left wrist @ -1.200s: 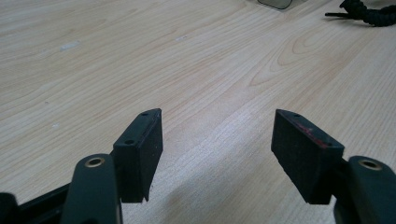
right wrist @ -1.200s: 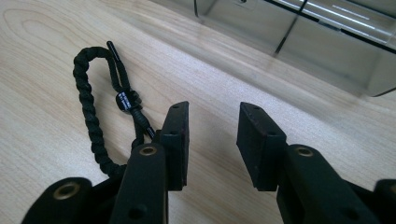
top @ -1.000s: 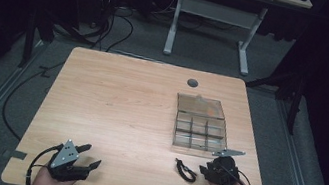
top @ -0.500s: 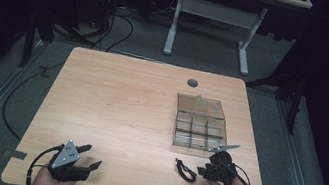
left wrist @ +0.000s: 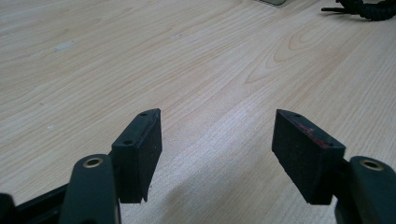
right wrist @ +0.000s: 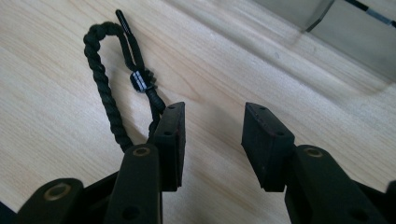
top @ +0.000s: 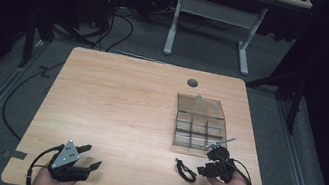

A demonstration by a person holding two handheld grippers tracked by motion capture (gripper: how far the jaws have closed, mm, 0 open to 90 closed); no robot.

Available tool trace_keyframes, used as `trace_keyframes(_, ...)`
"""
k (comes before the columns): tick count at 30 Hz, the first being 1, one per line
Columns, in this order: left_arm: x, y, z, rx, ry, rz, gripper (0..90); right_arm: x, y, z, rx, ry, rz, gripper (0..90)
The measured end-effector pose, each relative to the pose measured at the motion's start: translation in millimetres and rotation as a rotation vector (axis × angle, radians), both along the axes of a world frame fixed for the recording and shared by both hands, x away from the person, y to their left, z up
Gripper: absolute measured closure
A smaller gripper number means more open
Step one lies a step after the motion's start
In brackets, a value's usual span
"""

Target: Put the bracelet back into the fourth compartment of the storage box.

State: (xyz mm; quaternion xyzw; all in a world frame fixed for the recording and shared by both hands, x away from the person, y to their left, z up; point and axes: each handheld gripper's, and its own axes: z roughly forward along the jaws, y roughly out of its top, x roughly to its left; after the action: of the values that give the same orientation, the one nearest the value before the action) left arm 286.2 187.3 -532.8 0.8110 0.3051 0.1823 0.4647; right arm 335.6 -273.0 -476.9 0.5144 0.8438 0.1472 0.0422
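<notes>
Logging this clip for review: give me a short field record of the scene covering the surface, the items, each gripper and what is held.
surface: wooden table
item 1: black braided cord loop, lying on the table beside the right gripper, outside its jaws
item 2: clear compartment box, lid open, on the right half of the table
left gripper: jaws open, nothing between them
right gripper: jaws have just been opening, nothing between them
held: nothing
</notes>
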Motion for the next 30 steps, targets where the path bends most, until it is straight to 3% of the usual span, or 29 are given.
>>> trace_keyframes(6, 0.0, 0.1, 0.1, -0.001, 0.002, -0.005, 33.7, 3.4, 2.5, 2.9, -0.034, 0.06, 0.026, 56.8)
trace_keyframes(16, 0.1, 0.0, 0.0, -0.001, 0.002, -0.004, 33.7, 5.0, 9.2, 5.6, -0.062, 0.111, 0.072, 52.1)
trace_keyframes(30, 0.3, 0.1, 0.0, -0.001, 0.003, -0.004, 33.6, 5.6, 25.4, 6.6, -0.055, 0.124, 0.127, 43.3)
